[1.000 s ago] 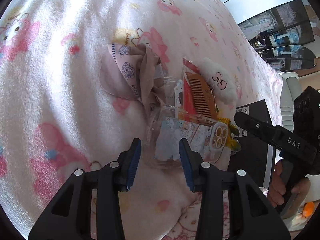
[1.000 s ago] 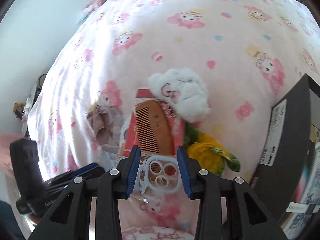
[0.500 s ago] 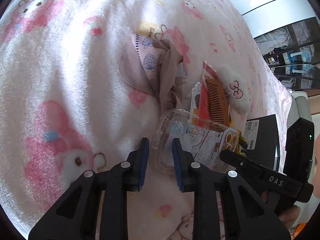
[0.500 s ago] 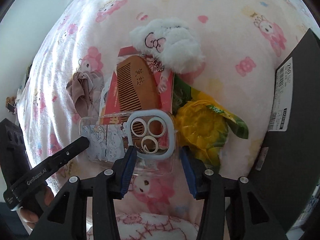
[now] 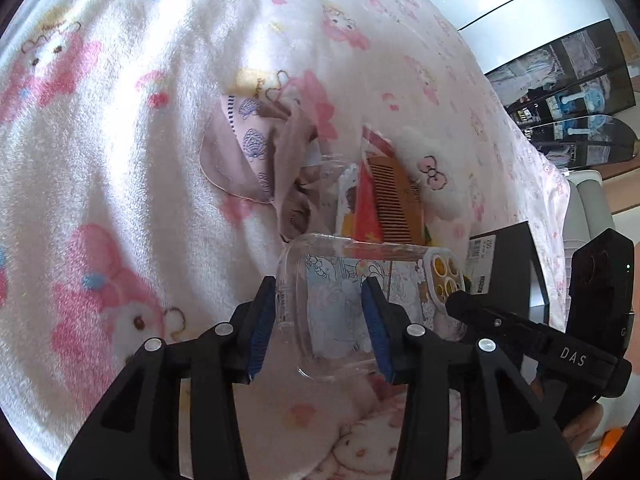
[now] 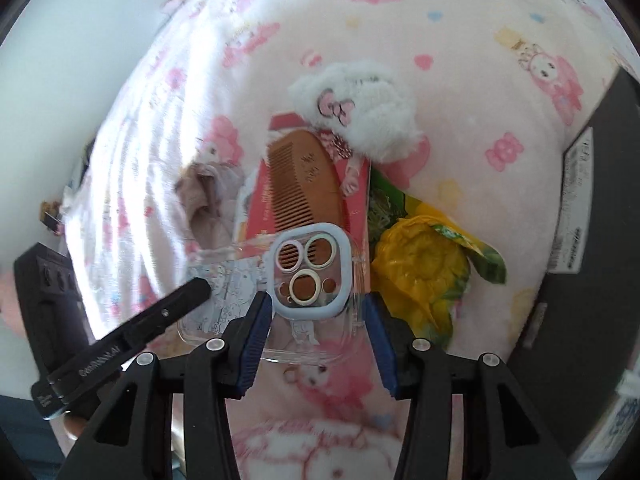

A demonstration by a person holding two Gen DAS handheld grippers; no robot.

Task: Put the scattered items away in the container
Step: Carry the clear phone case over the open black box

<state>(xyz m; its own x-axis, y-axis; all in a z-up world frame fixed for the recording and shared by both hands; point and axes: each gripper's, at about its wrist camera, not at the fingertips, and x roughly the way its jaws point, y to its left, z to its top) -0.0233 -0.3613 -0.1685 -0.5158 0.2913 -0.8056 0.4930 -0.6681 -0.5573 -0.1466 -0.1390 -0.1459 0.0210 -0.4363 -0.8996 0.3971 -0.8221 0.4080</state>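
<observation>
Pink-and-white fleece blanket printed with cartoon rabbits (image 5: 120,160), which carries every item, largest first. A black rectangular box with a white barcode label (image 6: 600,220) lies at the blanket's right edge and is judged to be the container; nothing is seen inside it, so the tidying appears barely begun. Well apart from it, near the blanket's middle, the scattered items sit in one overlapping heap: a beige cloth with purple shell prints (image 5: 240,160), a fluffy white plush with a pink bow (image 6: 360,112), a crumpled yellow-and-green plastic bag (image 6: 424,264), a red printed packet (image 6: 260,208) and, lying on it, a brown wooden comb (image 6: 300,180). All remain to be moved. Nearest the cameras lies a clear plastic phone case with a cartoon insert and pale-blue lens frame (image 6: 308,272), its lens end overlapping the comb. The left gripper (image 5: 320,320) has its jaws moderately wide, straddling the case's plain end, the pads just beside its edges without visibly clamping. The right gripper (image 6: 320,320) likewise stands open around the lens end; contact cannot be told.
</observation>
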